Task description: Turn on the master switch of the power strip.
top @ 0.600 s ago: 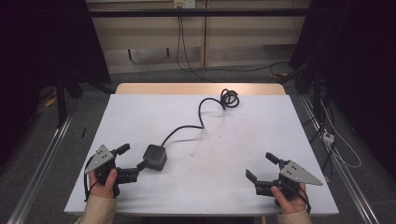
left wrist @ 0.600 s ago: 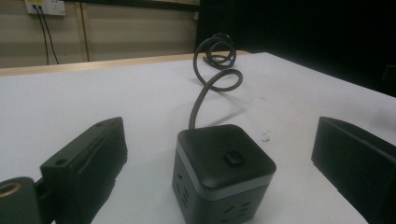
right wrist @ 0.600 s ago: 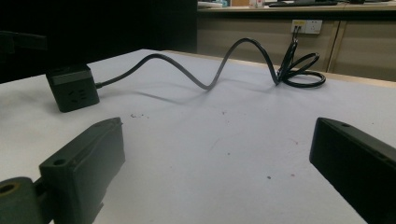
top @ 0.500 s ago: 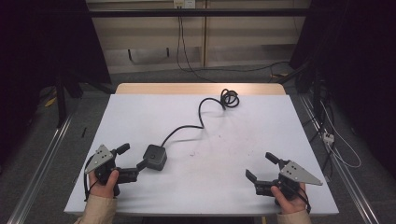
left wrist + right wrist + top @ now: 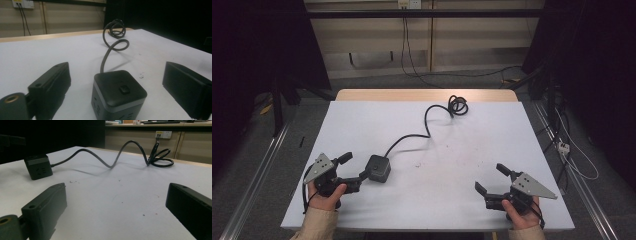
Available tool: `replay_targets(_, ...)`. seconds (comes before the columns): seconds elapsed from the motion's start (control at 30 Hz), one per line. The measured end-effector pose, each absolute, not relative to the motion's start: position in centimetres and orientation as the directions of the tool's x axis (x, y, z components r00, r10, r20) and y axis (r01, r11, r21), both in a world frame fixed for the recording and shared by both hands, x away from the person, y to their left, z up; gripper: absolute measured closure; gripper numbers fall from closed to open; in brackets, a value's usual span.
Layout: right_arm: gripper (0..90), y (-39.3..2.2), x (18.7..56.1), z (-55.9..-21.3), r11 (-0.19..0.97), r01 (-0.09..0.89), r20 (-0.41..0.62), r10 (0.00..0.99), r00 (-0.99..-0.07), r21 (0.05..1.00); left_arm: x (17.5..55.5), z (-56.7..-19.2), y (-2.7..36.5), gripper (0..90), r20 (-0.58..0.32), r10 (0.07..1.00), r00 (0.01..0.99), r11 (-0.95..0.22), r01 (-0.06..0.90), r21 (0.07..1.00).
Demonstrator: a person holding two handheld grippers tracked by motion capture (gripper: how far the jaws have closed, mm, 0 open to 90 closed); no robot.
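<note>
A dark cube-shaped power socket (image 5: 378,168) sits on the white table (image 5: 472,145) at the front left. Its black cable (image 5: 428,120) snakes back to a coil (image 5: 458,106) near the far edge. My left gripper (image 5: 354,170) is open just left of the cube. In the left gripper view the cube (image 5: 117,92) stands between the two spread jaws, close to the camera, with gaps on both sides. My right gripper (image 5: 490,177) is open at the front right with nothing in it. From there the cube (image 5: 38,167) and the coil (image 5: 160,157) lie farther off.
A wooden strip (image 5: 422,95) borders the table's far edge. Behind it stands a panelled wall with a socket plate (image 5: 408,4) and hanging wires. Loose cables and a plug strip (image 5: 563,147) lie on the floor to the right. Metal rails run along both sides.
</note>
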State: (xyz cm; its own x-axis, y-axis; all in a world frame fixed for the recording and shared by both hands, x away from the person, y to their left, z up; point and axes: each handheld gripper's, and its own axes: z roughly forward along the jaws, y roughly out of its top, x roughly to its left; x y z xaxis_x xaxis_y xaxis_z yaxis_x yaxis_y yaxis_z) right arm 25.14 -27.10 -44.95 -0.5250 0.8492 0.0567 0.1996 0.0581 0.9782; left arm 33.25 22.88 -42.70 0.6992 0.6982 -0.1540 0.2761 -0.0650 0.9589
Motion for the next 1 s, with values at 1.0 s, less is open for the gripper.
replay_targets(1.0, 2.9, -27.16, 24.85, -44.88, 0.06, 0.195, 0.051, 0.852, -0.521, 0.979, 34.01, -41.96, 22.42, 45.3, -0.199, 0.664, 0.721, -0.087, 0.338, 0.937)
